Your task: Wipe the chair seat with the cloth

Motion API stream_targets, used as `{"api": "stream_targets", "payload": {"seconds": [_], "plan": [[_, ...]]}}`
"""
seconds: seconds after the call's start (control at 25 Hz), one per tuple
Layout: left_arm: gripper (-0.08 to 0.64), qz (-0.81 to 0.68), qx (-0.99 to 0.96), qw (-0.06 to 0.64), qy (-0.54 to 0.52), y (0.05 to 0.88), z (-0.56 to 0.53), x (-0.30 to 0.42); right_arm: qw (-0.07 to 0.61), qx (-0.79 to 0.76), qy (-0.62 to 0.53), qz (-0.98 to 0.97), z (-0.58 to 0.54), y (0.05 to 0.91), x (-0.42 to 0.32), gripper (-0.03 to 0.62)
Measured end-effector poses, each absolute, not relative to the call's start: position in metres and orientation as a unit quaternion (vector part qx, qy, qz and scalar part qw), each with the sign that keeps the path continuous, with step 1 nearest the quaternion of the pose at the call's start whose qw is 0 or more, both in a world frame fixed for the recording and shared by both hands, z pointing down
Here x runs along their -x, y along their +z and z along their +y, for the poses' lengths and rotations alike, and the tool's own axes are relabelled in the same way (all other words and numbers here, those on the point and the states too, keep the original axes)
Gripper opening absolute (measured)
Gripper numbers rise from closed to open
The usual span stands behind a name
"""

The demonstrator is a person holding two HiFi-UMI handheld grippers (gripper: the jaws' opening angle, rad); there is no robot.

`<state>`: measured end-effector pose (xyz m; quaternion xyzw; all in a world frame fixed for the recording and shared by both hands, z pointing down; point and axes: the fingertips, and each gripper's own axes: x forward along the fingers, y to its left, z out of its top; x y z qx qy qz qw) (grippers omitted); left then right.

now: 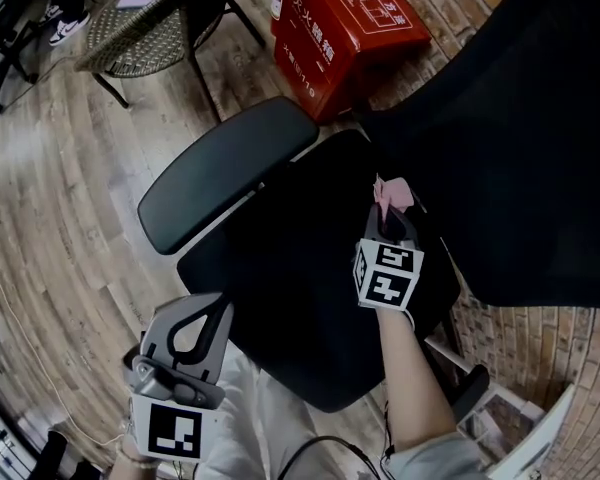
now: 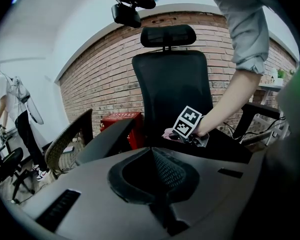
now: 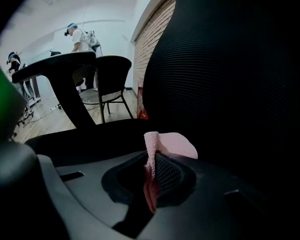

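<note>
Floor [image 1: 40, 218] of pale wood planks, backed by a red-brick wall [image 2: 100, 84]. Stood on those planks: a black office chair, with a broad dark seat [image 1: 300, 278], a grey-edged armrest [image 1: 225, 168] along one side, a ribbed mesh backrest [image 1: 520, 138] at the rear and a headrest [image 2: 168, 35] on top. Just past the armrest, a red box [image 1: 345, 28] with white print; farther off, a wicker chair [image 1: 140, 28] on thin dark legs. Saw a person [image 2: 12, 109] in a white top standing well away, at the edge of the left gripper view.

Found the cloth [image 1: 392, 196] pink, small and nubbly, bunched and folded over on itself. Was clamped in the right gripper [image 1: 390, 218], jaws closed tight on it, with a rounded flap poking out past the tips. Hung over the rear of the seat, near the foot of the backrest; could not tell whether pressed onto the seat. Found the left gripper [image 1: 192, 328] beside the near edge of the seat, well apart from the cloth, jaws brought together on nothing.
</note>
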<state>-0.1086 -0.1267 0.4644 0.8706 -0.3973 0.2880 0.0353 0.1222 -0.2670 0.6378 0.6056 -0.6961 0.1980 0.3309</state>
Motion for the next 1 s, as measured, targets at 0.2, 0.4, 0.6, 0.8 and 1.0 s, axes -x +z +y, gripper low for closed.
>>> {"api": "stream_targets", "payload": {"seconds": [0.2,0.4,0.6,0.8,1.0], "plan": [[0.018,-0.402,-0.869,0.038,0.286,0.467,-0.123,0.113,0.321,-0.573,0.197,-0.728,-0.269,0.64,-0.081,0.055],[0.018,-0.403,-0.869,0.047,0.284,0.468,-0.119,0.113,0.325,-0.517,0.179,-0.772,-0.257,0.637,-0.029,0.055],[0.018,-0.403,-0.87,0.044,0.279,0.468,-0.117,0.114,0.318,-0.465,0.168,-0.809,-0.237,0.633,0.028,0.055],[0.018,-0.406,-0.868,0.044,0.282,0.467,-0.117,0.118,0.31,-0.416,0.164,-0.839,-0.216,0.626,0.074,0.055],[0.018,-0.404,-0.868,0.036,0.287,0.466,-0.119,0.122,0.323,-0.383,0.149,-0.853,-0.2,0.625,0.091,0.055]]}}
